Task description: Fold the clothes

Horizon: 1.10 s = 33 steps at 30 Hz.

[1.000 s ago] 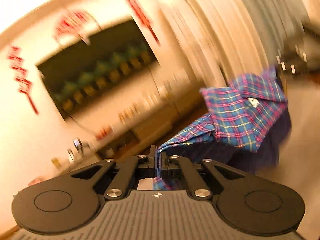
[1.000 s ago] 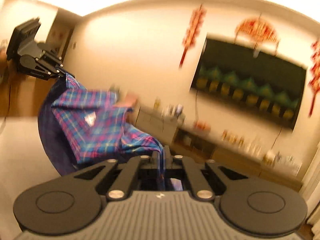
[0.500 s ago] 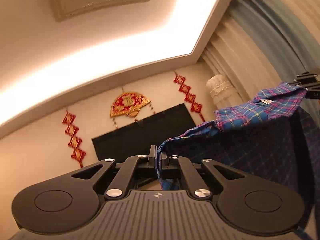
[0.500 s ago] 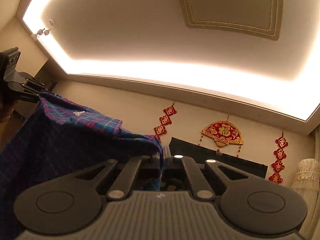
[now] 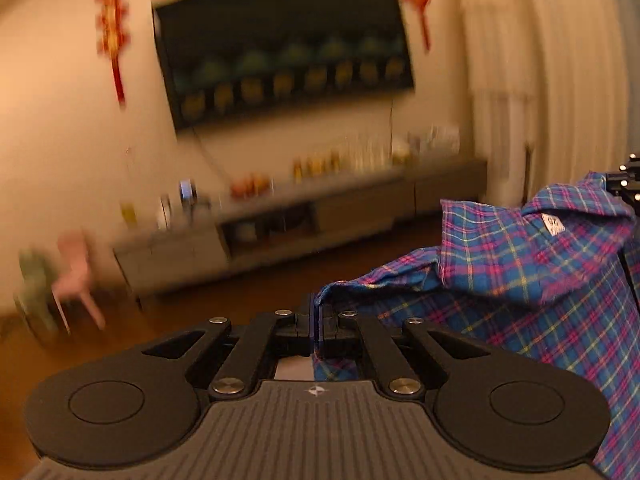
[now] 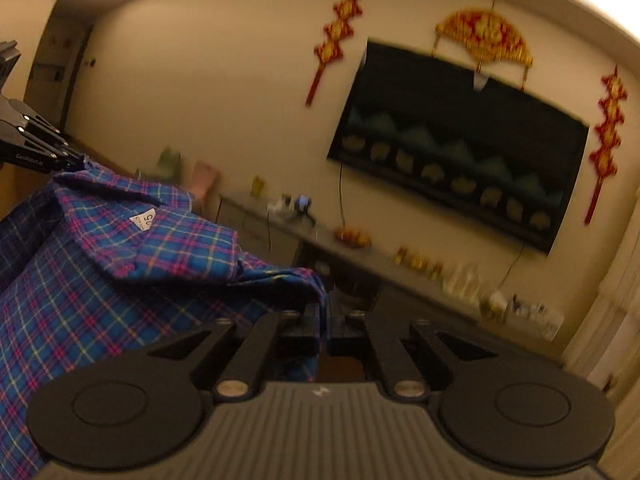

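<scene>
Each camera sits just behind its own tool and looks forward across the room. Both see the checked shirt point(image 5: 520, 264) point(image 6: 100, 264) up close and the far television point(image 5: 280, 52) point(image 6: 460, 168).

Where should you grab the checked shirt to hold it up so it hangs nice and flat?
By its top edge at the shoulders, one either side of the collar. The checked shirt hangs spread between the left gripper and right gripper, each pinching a shoulder corner from the outer side.
</scene>
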Each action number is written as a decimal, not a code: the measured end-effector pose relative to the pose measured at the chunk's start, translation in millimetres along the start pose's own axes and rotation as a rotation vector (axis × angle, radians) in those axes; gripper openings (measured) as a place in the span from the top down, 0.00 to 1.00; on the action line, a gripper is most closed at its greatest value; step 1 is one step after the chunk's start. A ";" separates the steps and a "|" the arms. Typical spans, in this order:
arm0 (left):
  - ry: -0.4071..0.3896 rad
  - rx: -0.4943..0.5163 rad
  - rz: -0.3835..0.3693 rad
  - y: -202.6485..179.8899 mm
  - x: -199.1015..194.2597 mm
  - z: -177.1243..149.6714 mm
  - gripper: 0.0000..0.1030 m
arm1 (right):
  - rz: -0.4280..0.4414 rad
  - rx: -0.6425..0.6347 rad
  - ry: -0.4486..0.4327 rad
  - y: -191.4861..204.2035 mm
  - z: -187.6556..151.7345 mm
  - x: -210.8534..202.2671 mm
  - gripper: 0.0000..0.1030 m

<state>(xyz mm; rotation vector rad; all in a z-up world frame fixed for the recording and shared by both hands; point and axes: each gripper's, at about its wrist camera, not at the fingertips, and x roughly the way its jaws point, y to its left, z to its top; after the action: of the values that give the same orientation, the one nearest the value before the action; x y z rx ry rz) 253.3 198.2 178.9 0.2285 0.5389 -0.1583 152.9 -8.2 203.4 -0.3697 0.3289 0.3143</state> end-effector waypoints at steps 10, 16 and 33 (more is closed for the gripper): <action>0.390 0.002 0.076 -14.1 244.6 -127.2 0.87 | -0.115 0.239 0.520 -26.8 -184.8 271.6 0.72; 0.262 -0.012 0.007 2.9 136.6 -162.2 0.14 | -0.054 0.373 0.394 -53.9 -188.6 174.7 0.47; 0.341 -0.121 0.039 -7.9 -2.8 -277.7 0.96 | 0.172 0.275 0.539 74.1 -230.3 -25.8 0.98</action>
<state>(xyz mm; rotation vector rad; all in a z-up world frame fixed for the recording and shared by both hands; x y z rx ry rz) 113.5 262.0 -52.6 0.1476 0.8800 -0.0481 44.9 -40.6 -12.1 -0.1485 0.9258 0.3292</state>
